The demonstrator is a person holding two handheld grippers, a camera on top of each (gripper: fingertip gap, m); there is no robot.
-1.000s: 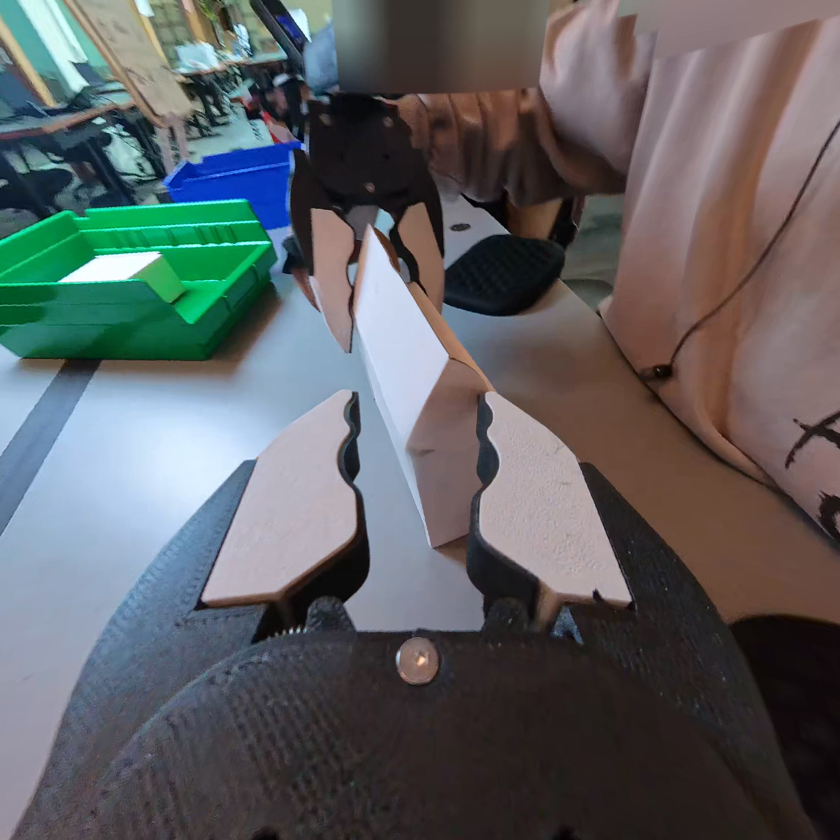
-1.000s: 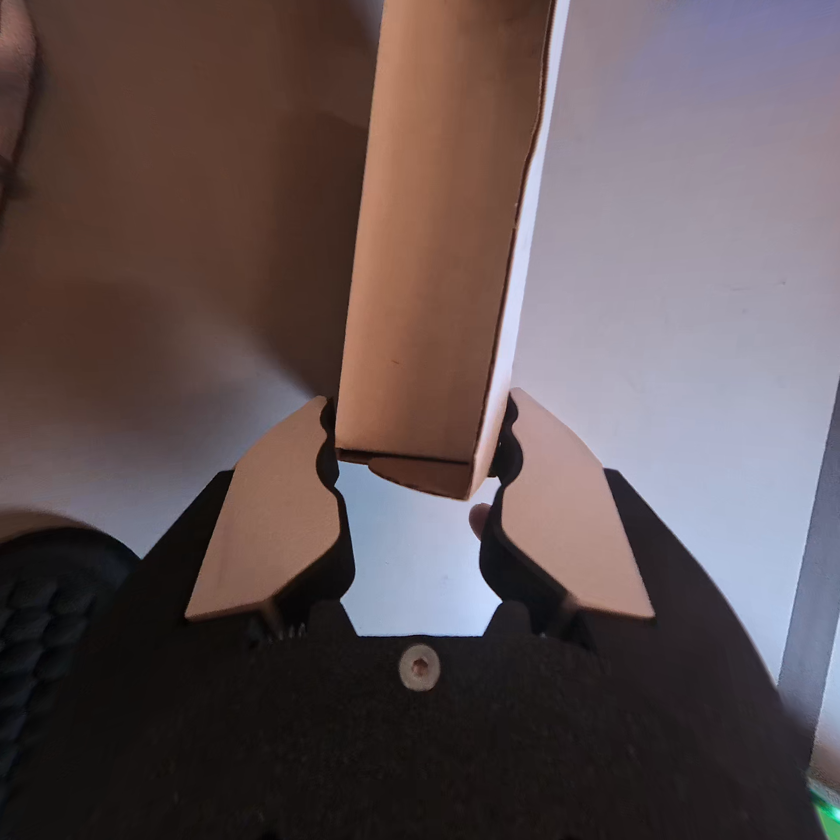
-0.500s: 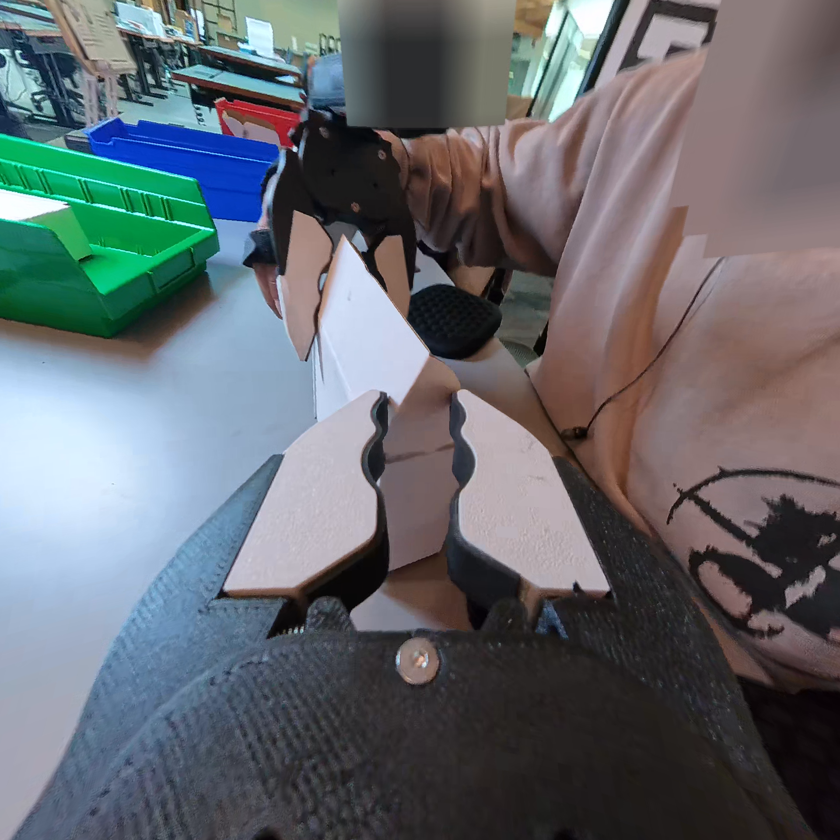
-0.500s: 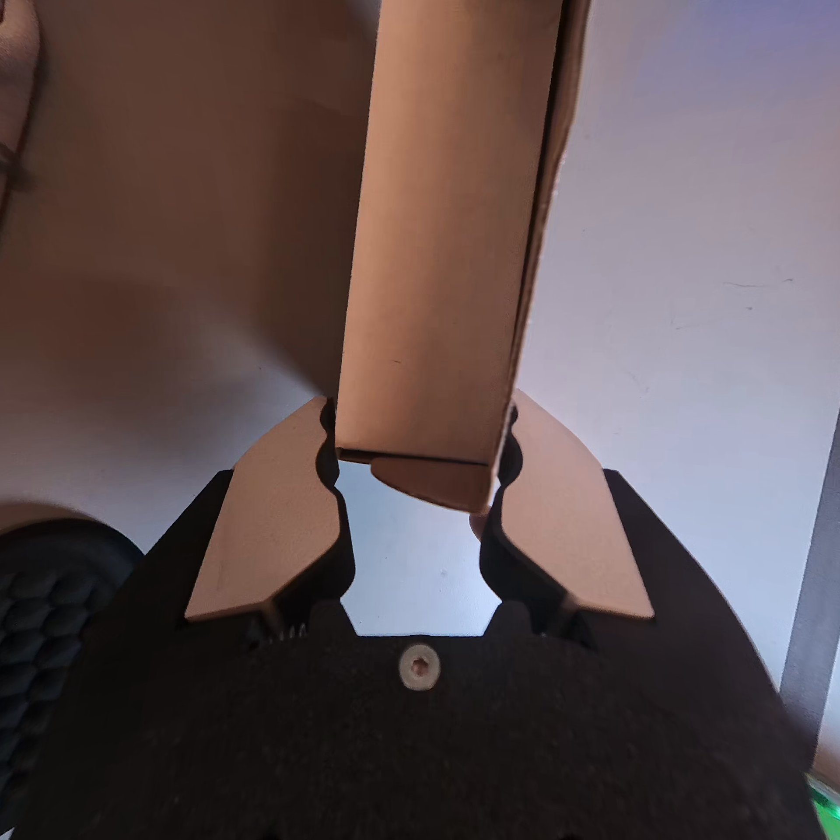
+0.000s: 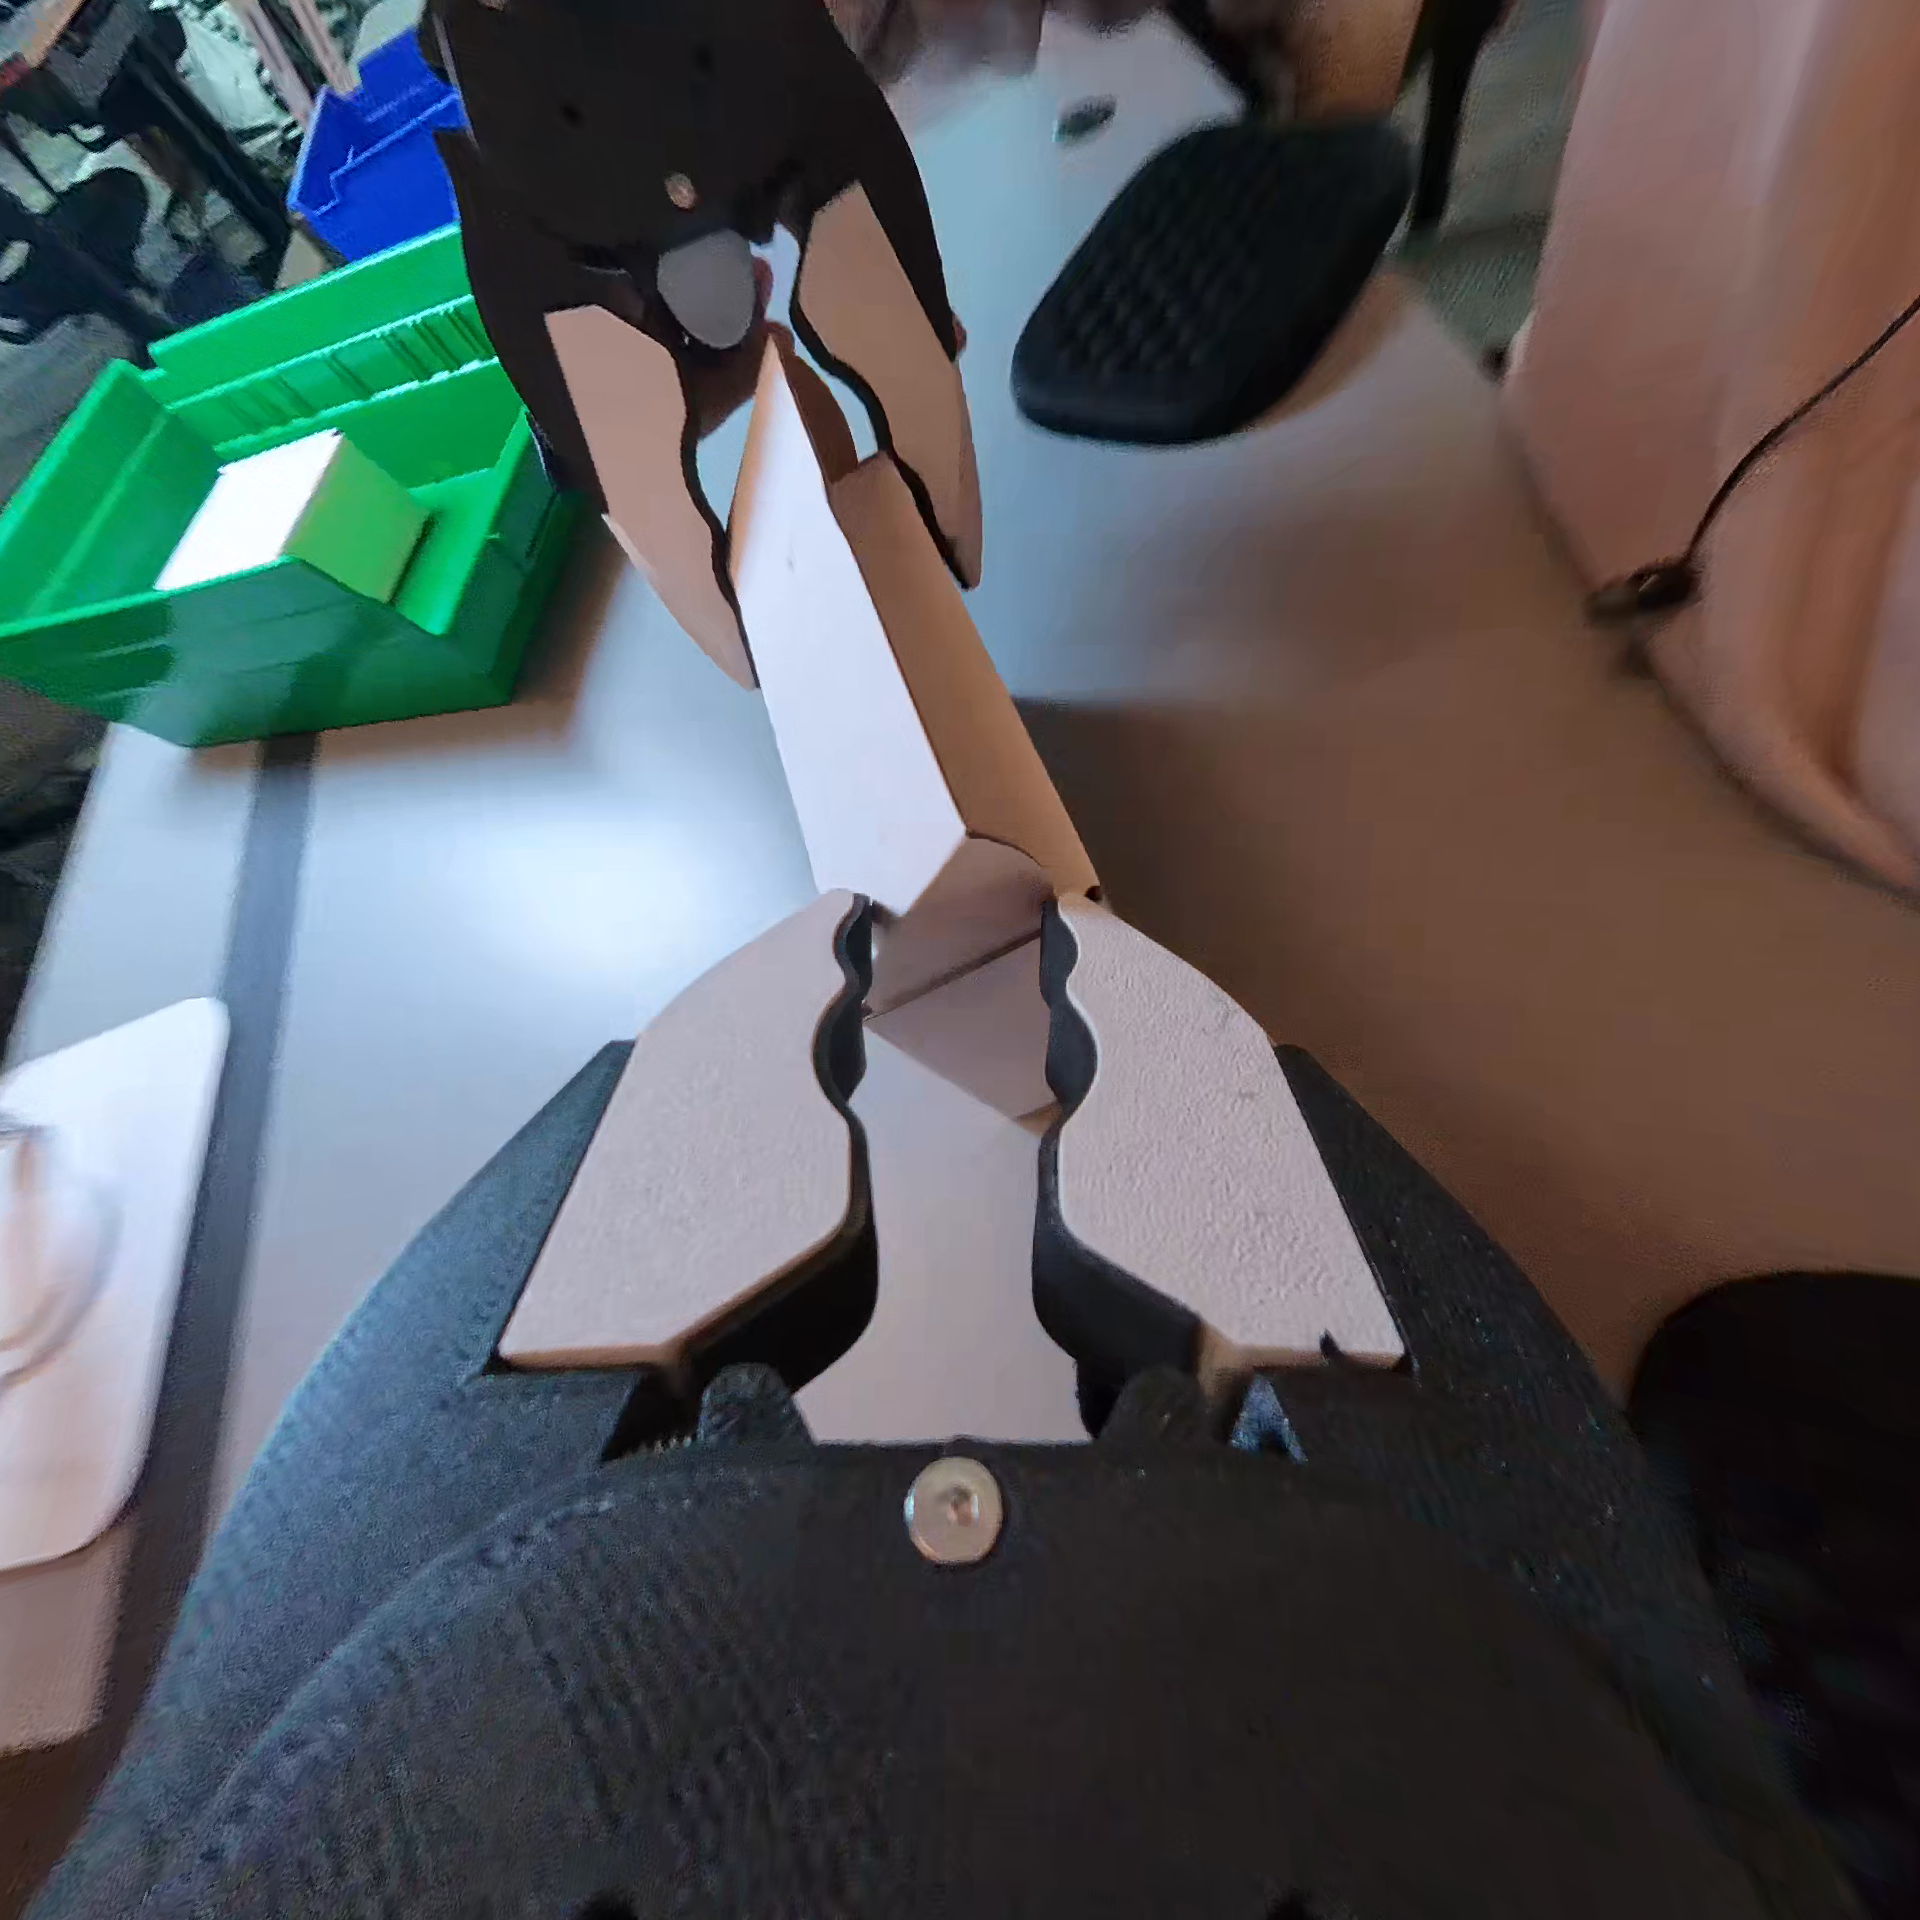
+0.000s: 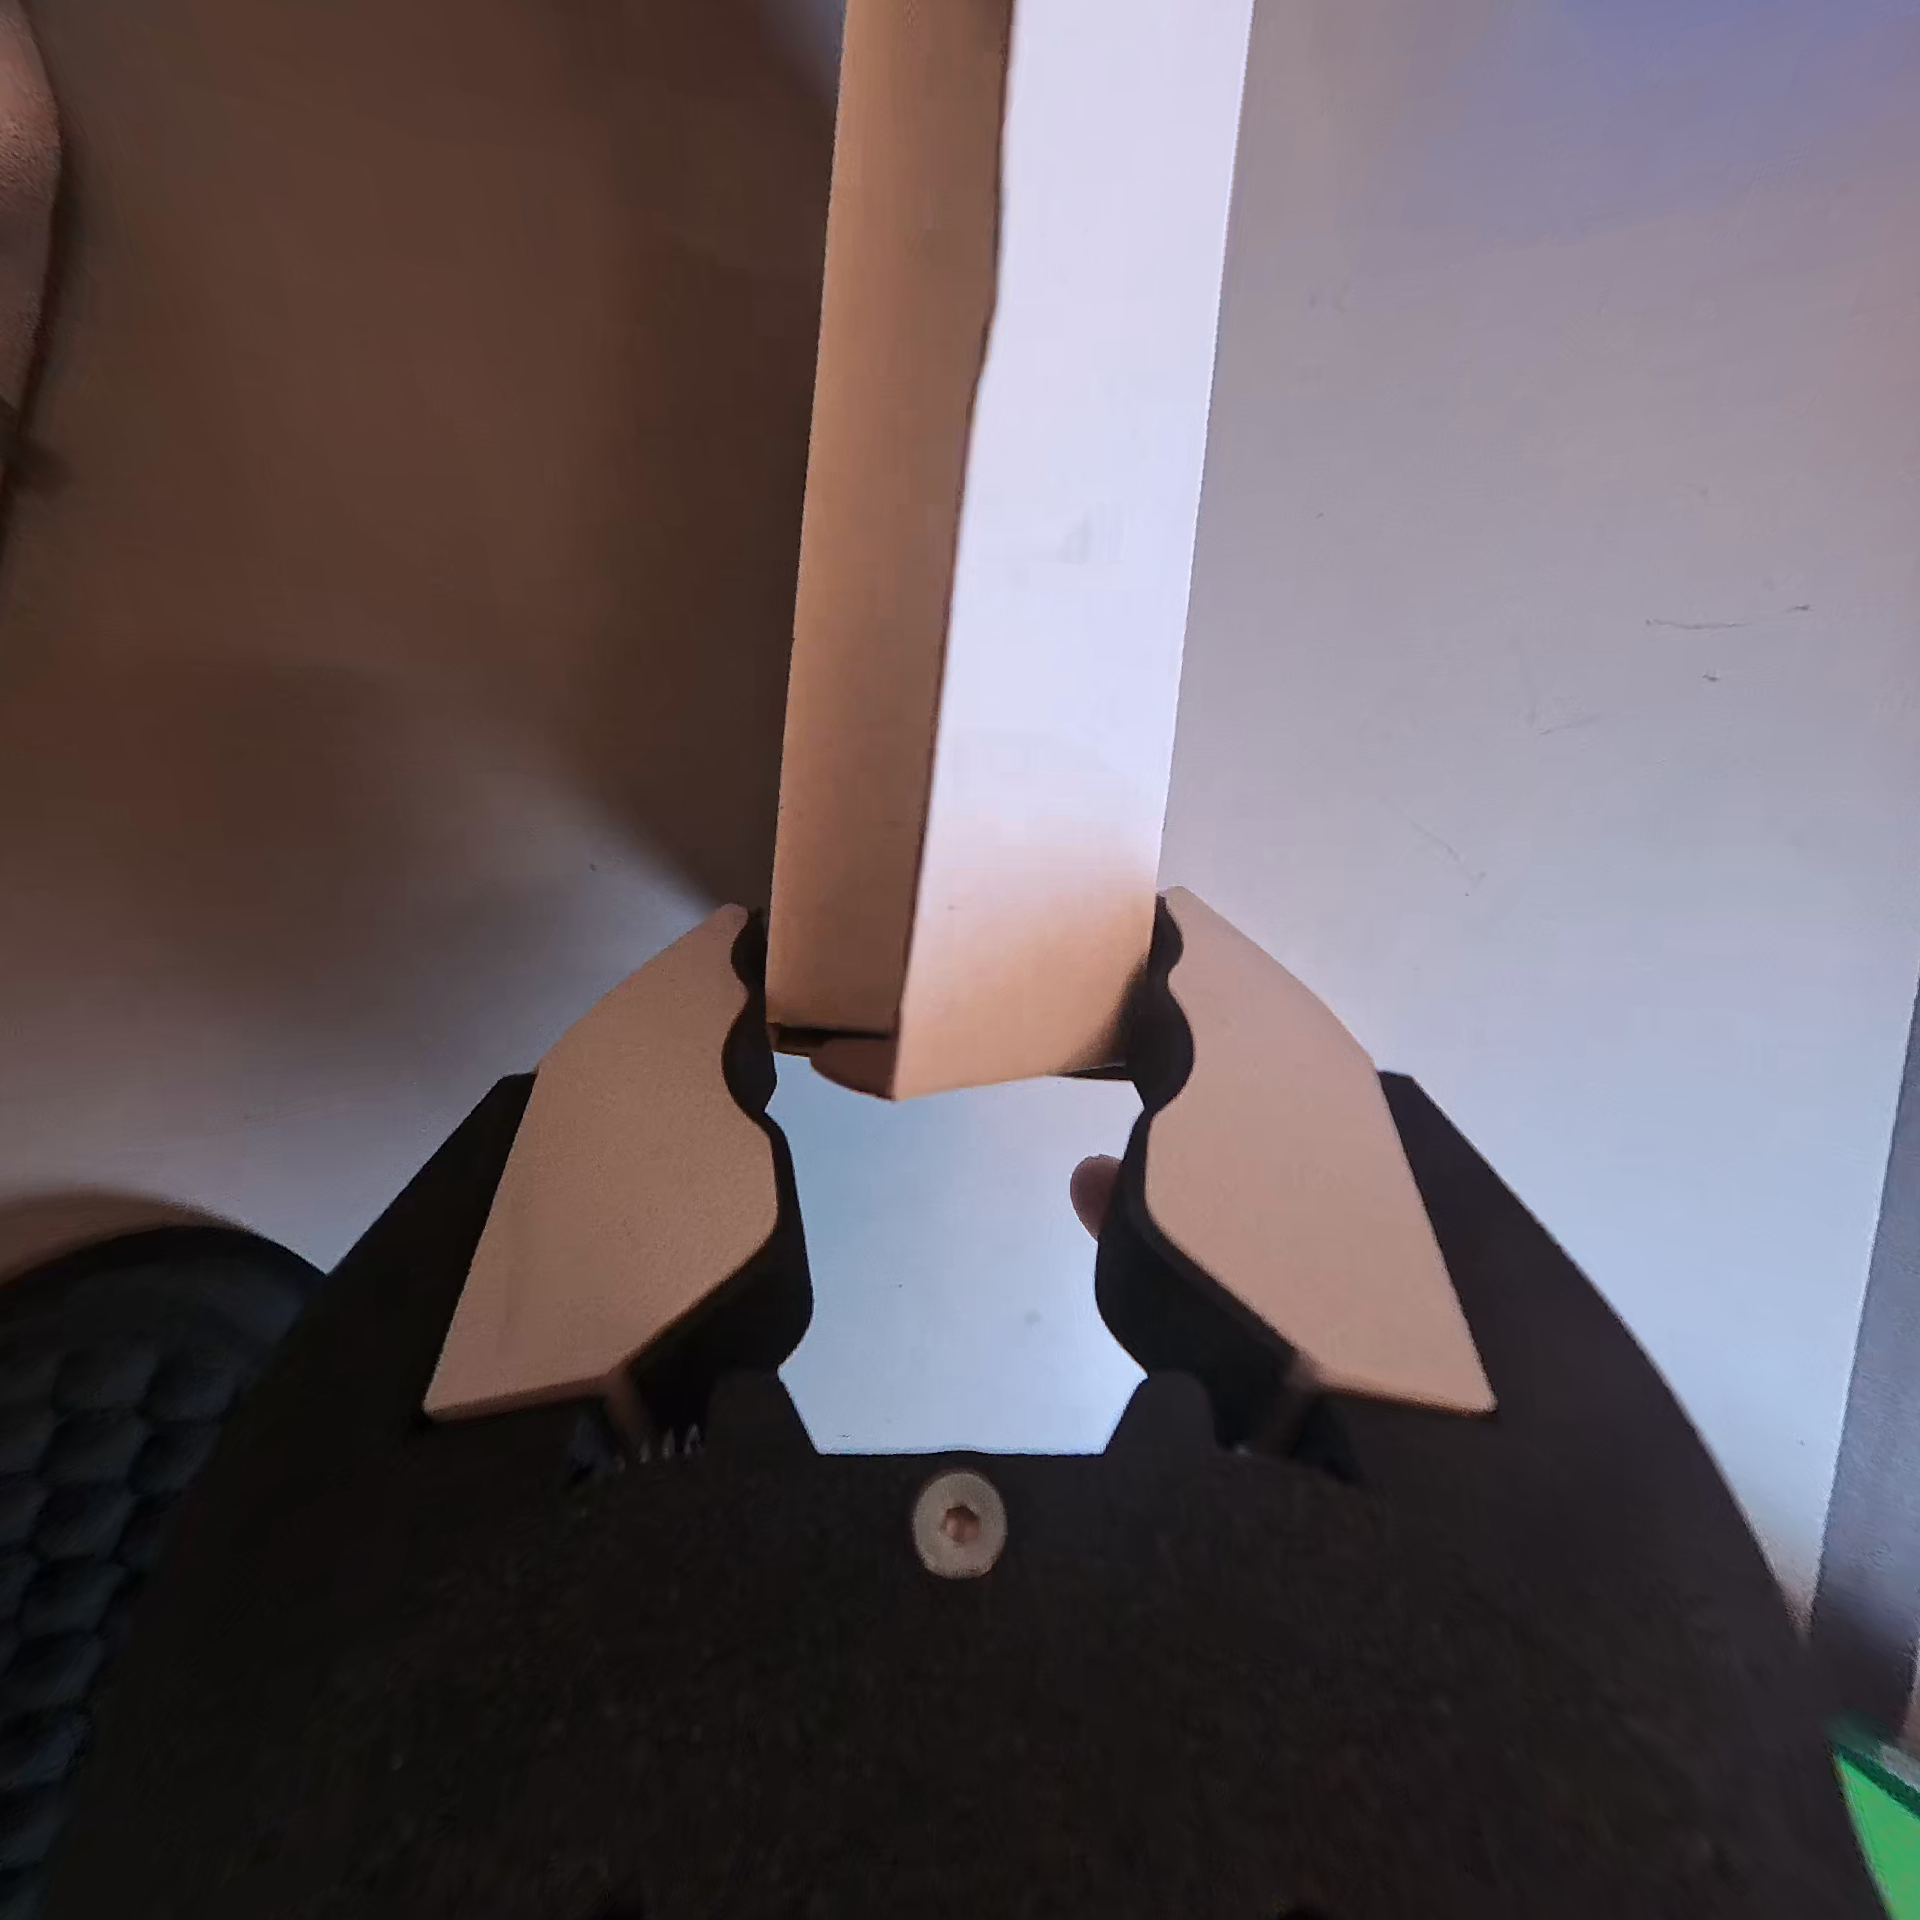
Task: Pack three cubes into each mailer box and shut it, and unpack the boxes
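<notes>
mailer box (image 5: 883,717) held off the counter (image 5: 468,894), spanning both grippers, white face up, brown cardboard side toward the person. left gripper (image 5: 951,997) fingers pinch the near end flap. right gripper (image 6: 951,1003) fingers clamp the far end, one on each side. green bin (image 5: 270,582) sits behind on the counter, a white box inside; blue bin (image 5: 374,177) beyond it.
</notes>
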